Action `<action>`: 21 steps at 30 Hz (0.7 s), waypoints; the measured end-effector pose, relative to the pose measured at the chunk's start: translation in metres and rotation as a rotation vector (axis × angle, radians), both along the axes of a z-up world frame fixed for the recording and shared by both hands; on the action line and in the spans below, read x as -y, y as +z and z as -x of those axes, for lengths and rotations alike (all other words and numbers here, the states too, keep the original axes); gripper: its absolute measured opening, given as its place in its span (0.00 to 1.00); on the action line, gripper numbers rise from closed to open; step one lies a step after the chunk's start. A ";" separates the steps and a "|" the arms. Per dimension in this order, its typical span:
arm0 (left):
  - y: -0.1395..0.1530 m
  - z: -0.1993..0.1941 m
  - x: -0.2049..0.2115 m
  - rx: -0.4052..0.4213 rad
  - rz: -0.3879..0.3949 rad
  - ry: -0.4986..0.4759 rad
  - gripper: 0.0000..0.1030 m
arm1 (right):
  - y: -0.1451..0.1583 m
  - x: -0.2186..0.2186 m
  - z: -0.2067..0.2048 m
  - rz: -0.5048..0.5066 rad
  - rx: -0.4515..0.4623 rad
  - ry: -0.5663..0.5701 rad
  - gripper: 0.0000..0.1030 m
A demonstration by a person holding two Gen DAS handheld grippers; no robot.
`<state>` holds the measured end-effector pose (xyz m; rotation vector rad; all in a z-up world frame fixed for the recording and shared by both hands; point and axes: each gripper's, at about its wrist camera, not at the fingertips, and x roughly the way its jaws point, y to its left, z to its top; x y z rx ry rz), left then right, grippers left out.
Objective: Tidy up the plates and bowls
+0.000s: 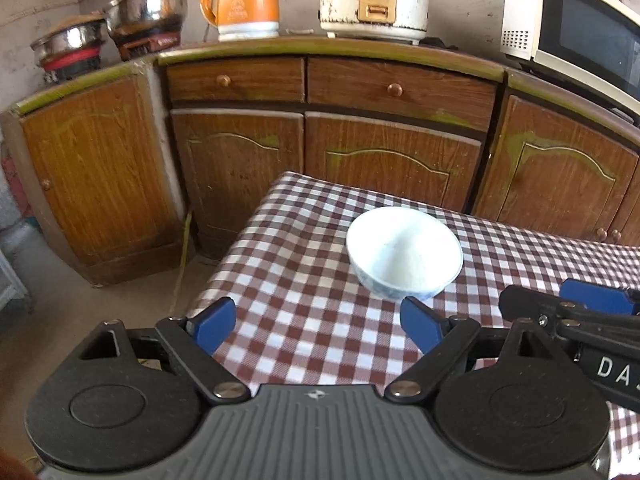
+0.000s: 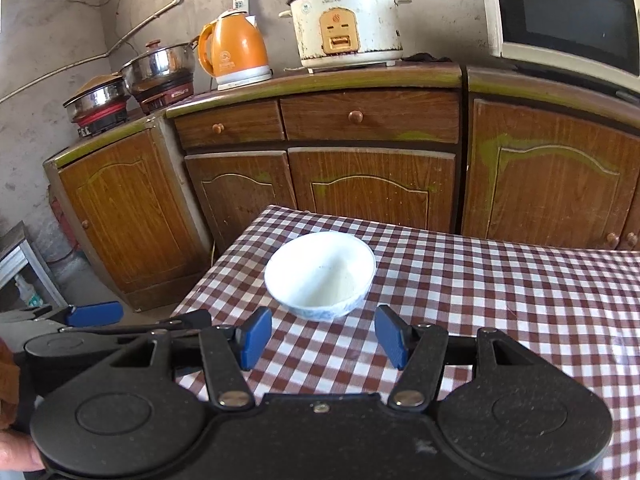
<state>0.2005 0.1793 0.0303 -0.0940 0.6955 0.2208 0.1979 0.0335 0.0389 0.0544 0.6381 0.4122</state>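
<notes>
Left wrist view: left gripper (image 1: 318,322) low over the near-left part of the table (image 1: 304,240), blue pads spread wide, nothing btwn them.
Right wrist view: right gripper (image 2: 323,336) just short of the bowl (image 2: 320,274), pads apart w/ a narrower gap than the left, also empty.
Bowl: white, blue pattern on the outside, upright, looks empty; sits on the checked cloth toward the far-left corner of the table. From the left gripper it lies ahead and to the right; from the right gripper it's nearly dead ahead, centred on the gap.
Other dishes: no plates or 2nd bowl in either view; can't tell if more sit off-frame.
Grippers vs. each other: side by side, close. Right one's finger shows at the right edge of the left view; left one's blue pad shows at the lower left of the right view.
Backdrop: wood cabinets (image 2: 372,192) behind the table, w/ kettle (image 2: 236,56), rice cooker (image 2: 346,24), microwave (image 2: 568,16) on top.
Step in hand: prob. the approach, before any pick; bowl not yet touched.
Next move needs: right gripper looks best lined up. Gap seems narrower than the bowl, so a rim pinch is likelier, one pad inside the wall, one outside. Glazed rim may slip, so a firm squeeze before lifting.
Where it goes: not visible; no stack or rack in view.
</notes>
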 end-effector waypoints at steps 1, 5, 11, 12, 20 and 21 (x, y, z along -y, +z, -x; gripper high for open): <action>-0.002 -0.006 0.000 0.003 0.000 0.003 0.89 | -0.002 0.000 -0.007 -0.003 -0.006 -0.008 0.68; -0.017 -0.033 -0.006 -0.020 0.001 0.014 0.83 | -0.011 -0.004 -0.037 0.029 -0.018 -0.032 0.68; -0.034 -0.076 -0.019 -0.042 0.034 0.006 0.72 | -0.038 -0.009 -0.091 0.017 -0.098 -0.069 0.67; -0.035 -0.081 -0.019 -0.037 0.020 0.001 0.72 | -0.043 -0.011 -0.098 0.030 -0.102 -0.080 0.67; -0.061 -0.119 -0.021 -0.066 -0.007 -0.061 0.54 | -0.074 -0.017 -0.148 0.032 -0.181 -0.121 0.65; -0.064 -0.122 -0.022 -0.065 -0.005 -0.061 0.54 | -0.077 -0.017 -0.152 0.035 -0.187 -0.121 0.64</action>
